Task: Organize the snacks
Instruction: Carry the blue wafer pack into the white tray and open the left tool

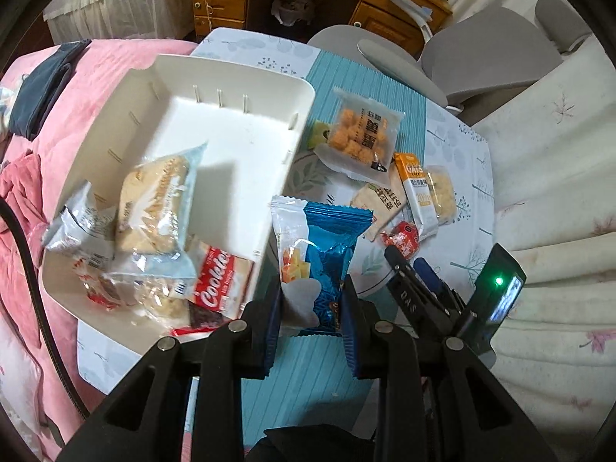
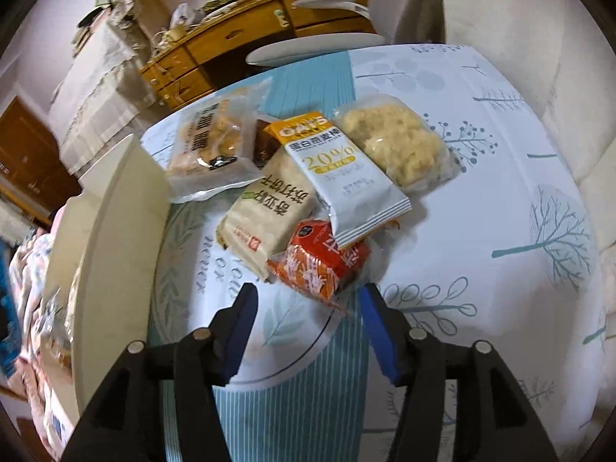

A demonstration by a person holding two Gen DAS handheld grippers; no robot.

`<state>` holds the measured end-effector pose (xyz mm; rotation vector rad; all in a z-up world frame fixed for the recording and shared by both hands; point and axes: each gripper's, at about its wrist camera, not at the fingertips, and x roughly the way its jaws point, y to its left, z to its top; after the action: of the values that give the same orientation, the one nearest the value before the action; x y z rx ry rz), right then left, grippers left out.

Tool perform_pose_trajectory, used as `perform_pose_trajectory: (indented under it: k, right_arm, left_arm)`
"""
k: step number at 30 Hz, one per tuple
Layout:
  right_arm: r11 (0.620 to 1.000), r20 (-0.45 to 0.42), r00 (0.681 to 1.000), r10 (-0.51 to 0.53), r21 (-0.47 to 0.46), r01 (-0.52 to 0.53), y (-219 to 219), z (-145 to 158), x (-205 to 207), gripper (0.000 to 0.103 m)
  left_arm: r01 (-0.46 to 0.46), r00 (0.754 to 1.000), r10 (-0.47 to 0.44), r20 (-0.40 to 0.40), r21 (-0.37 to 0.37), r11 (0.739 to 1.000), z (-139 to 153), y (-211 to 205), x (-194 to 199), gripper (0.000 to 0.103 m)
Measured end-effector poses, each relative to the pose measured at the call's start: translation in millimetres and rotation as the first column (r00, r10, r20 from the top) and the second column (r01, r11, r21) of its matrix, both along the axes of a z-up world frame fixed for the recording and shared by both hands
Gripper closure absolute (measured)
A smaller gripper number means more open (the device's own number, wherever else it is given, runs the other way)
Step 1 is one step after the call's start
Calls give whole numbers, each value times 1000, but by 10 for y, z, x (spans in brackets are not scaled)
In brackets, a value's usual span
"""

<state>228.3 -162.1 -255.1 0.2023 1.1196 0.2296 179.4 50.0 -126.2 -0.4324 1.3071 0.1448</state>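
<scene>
Left wrist alone shows left gripper [image 1: 310,310] clamping blue packet [image 1: 327,258].

One white tray [image 1: 238,77], two tools [image 1: 310,300]

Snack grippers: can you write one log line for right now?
left gripper: shut on blue packet | right gripper: open by red packet | white tray: partly filled

From your left wrist camera, the white plastic tray [image 1: 231,123] sits at ten o'clock, holding the red Cookies packet [image 1: 219,285] at its near end. The blue foil snack pack [image 1: 327,261] stands at six, between your left gripper [image 1: 310,331]'s pads. At two o'clock lies the clear bag of orange cubes [image 1: 362,134], with the white-and-orange oats bar [image 1: 417,192] nearer, right of it.
</scene>
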Motion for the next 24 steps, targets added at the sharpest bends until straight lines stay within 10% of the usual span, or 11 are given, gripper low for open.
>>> perform_pose_trajectory:
  k: [14, 19, 21, 24]
  right_arm:
    - [982, 31, 984, -176, -57, 178, 104, -110, 95, 42]
    - [975, 54, 975, -216, -39, 218, 97, -76, 58, 55]
    - [973, 36, 973, -229, -33, 230, 99, -96, 46, 92]
    - [965, 13, 965, -261, -20, 261, 113, -136, 11, 96]
  left_arm:
    - [29, 999, -29, 19, 3, 1000, 67, 678, -98, 77]
    - [25, 1000, -25, 16, -9, 1000, 31, 913, -144, 77]
    - [24, 1000, -24, 13, -18, 1000, 9, 1015, -165, 77]
    - [28, 1000, -28, 15, -26, 999, -5, 1155, -200, 77]
